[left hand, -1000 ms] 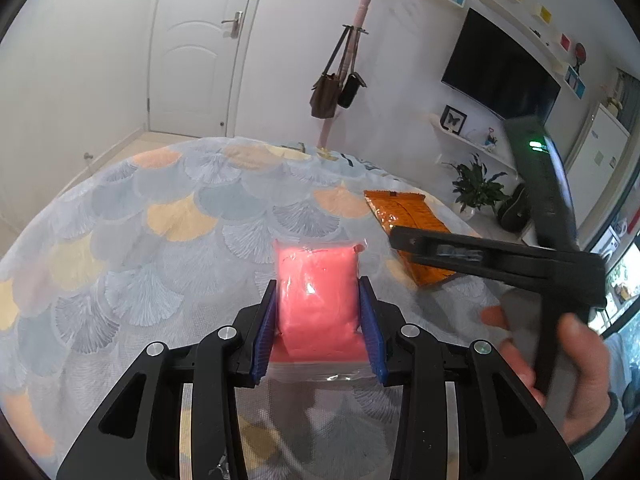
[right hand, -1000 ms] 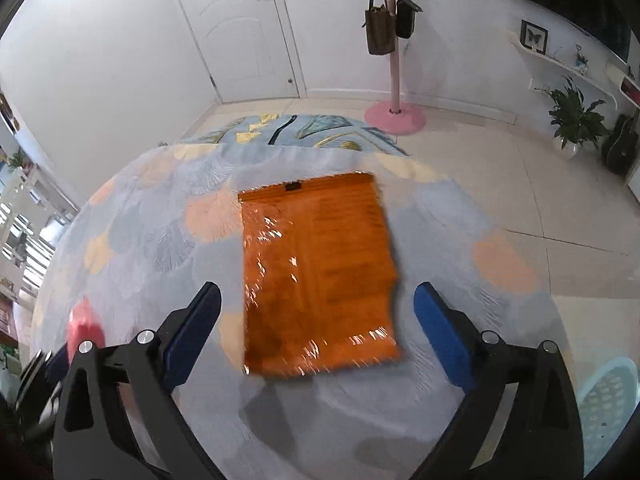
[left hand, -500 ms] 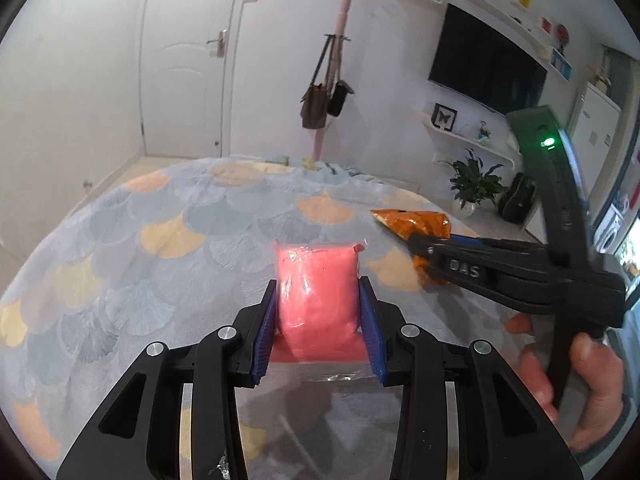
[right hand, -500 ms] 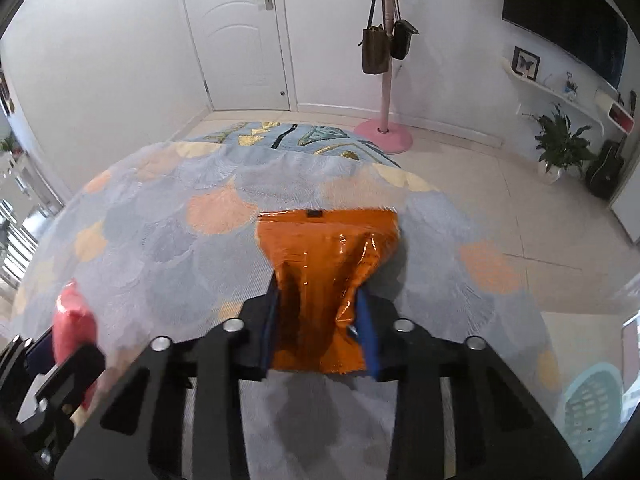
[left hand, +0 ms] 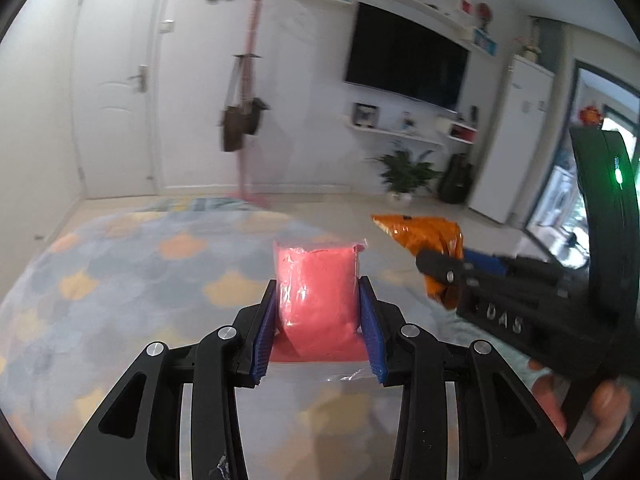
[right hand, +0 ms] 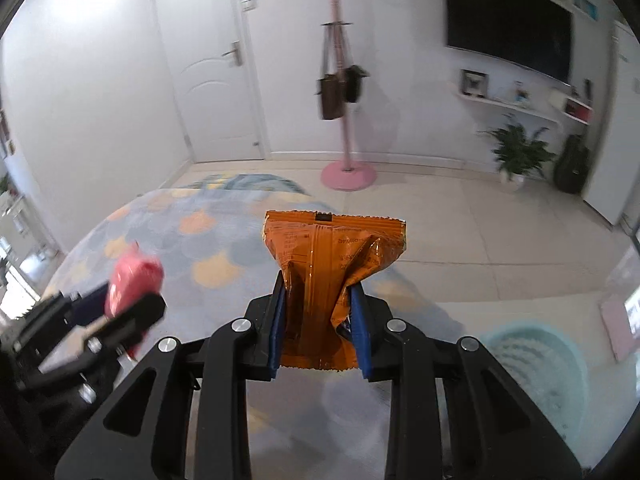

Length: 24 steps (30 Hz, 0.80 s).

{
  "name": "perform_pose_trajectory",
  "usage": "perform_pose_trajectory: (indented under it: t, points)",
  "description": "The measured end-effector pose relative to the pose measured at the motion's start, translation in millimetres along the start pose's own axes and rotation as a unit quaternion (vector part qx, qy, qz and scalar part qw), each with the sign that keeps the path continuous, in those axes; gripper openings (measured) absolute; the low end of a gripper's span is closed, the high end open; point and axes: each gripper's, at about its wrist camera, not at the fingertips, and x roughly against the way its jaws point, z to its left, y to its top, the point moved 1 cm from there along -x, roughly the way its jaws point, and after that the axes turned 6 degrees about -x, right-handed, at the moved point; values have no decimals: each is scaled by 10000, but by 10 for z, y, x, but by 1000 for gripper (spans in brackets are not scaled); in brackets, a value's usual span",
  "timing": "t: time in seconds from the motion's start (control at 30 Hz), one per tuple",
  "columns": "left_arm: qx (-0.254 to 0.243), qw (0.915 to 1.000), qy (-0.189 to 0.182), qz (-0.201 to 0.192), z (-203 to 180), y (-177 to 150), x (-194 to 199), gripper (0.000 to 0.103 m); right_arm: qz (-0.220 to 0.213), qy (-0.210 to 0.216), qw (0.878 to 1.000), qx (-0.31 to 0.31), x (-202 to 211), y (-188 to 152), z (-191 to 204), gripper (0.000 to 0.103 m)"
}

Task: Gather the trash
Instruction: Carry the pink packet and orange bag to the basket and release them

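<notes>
- Orange foil packet point(right hand: 334, 276) sits pinched at its waist between the blue pads of the right tongs point(right hand: 320, 330), centre of the right wrist view; the foil crumples inward where the pads bite, and its sealed top edge fans out above them.
- These jaws have just been closing, and the packet is now between them — gripped, not merely straddled.
- Pink packet point(left hand: 318, 300) is clamped in the left tongs point(left hand: 318, 334), centre of the left wrist view, with the pads pressing on both its sides and a clear plastic hem showing below.
- Both packets appear lifted off the scallop-patterned desk cloth point(left hand: 120, 280), which lies blurred in the lower left of that view.
- Judged from this, the picking-up step is done for both pieces and the carrying step is in hand.
- A pale teal basket point(right hand: 536, 364) stands on the floor at the lower right of the right wrist view — the likely bin, though nothing confirms it.
- Next move calls for swinging each packet over that basket's rim, holding the squeeze until it is above the opening, then widening the jaws; the slick foil could slip if the grip eases early.
</notes>
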Motion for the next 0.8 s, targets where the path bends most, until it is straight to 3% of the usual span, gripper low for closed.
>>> perform_pose_trajectory:
  t: [0.2,0.43,0.7,0.8]
  points:
    - [-333,9980,-522,152,-637,52,-208,37,-123,-441,9976,-522,321,-207,-704,26]
    - [-564,9909,-1121,490,-1235,55,-580,37,113,-844,9881,-1277,418,-493,-1415,26]
    - [-722,9778,-1683,1020,-1593,-113,-933,37,680,-1183,9725,-1887,268,-839,-1919,47]
    - [-743,9764,-1718,1074,-1616,-149,-996,52,794,-1253,9689,-1979,253,-908,-1998,54]
